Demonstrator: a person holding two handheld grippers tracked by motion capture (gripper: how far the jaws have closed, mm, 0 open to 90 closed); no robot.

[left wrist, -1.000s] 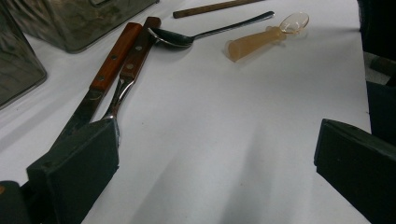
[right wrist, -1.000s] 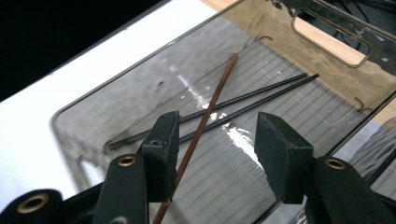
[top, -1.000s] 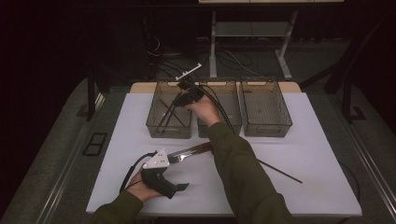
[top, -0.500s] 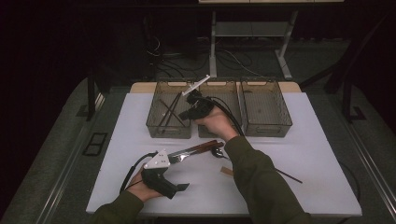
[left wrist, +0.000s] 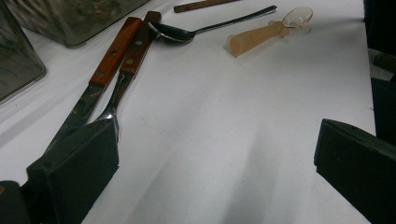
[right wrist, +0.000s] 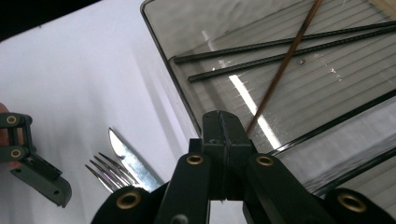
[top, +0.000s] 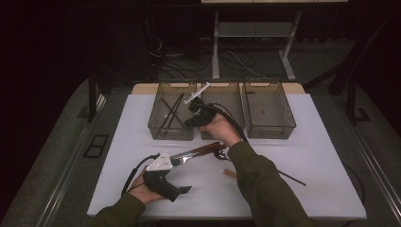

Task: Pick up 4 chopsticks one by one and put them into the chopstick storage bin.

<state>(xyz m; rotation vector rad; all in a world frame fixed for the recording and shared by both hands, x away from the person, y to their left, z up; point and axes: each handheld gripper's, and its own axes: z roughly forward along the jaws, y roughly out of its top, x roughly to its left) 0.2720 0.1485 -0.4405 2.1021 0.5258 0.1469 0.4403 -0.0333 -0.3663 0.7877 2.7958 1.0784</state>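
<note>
My right gripper [top: 190, 123] hovers at the front wall of the left bin [top: 171, 136], its jaws shut with nothing between them [right wrist: 224, 127]. Inside that smoky bin lie dark chopsticks [right wrist: 280, 44] and a brown one [right wrist: 289, 51]. My left gripper [top: 182, 176] rests low on the white table near the front edge, jaws wide open and empty [left wrist: 217, 135]. Just ahead of it lie a knife [left wrist: 114, 53] and a fork [left wrist: 137, 46], both with wooden handles, side by side [top: 196, 152]. Their tips [right wrist: 119, 165] point toward the left gripper [right wrist: 28, 158].
A metal spoon [left wrist: 210, 27] and a pale plastic spoon [left wrist: 266, 31] lie beyond the knife and fork. A loose dark chopstick [top: 291, 177] lies on the table at the right. The middle bin [top: 222, 94] and right bin [top: 269, 111] stand in a row at the back.
My right hand has drawn back from above the left bin toward its front wall and dropped a little. The left hand has kept still.
</note>
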